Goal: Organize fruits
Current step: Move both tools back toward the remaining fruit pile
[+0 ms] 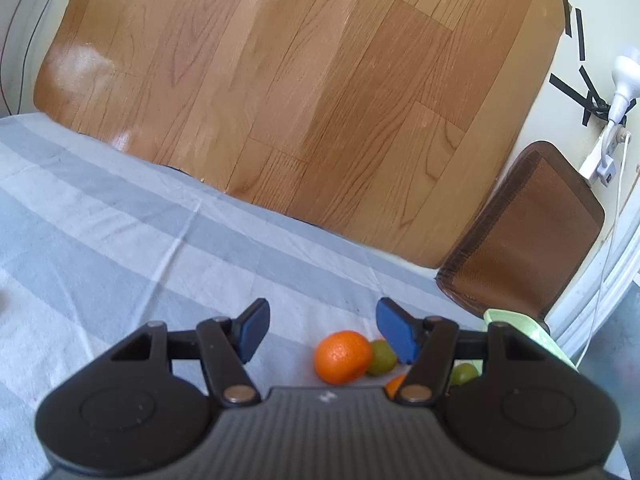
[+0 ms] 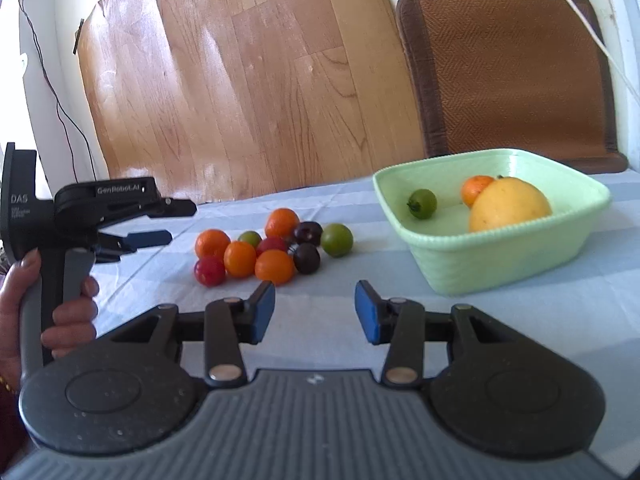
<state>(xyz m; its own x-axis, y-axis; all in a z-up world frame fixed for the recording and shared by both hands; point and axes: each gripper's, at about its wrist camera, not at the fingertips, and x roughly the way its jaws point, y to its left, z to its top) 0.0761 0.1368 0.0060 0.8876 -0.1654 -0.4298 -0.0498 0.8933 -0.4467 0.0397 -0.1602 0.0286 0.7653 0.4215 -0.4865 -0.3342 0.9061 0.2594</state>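
A cluster of small fruits (image 2: 272,250), orange, red, green and dark purple, lies on the striped tablecloth. A pale green basket (image 2: 496,248) to its right holds a large yellow fruit (image 2: 510,204), a small orange (image 2: 474,189) and a green fruit (image 2: 423,203). My right gripper (image 2: 315,312) is open and empty, just in front of the cluster. My left gripper (image 2: 160,220) is open and empty, left of the cluster. In the left wrist view, the left gripper (image 1: 322,330) hovers above an orange (image 1: 343,357) and a green fruit (image 1: 381,358).
The table edge (image 1: 280,212) runs behind the fruits, with wooden floor (image 1: 300,80) beyond. A brown chair (image 2: 508,76) stands behind the basket. A person's hand (image 2: 60,312) holds the left gripper's handle. Cables run down the wall at the far left.
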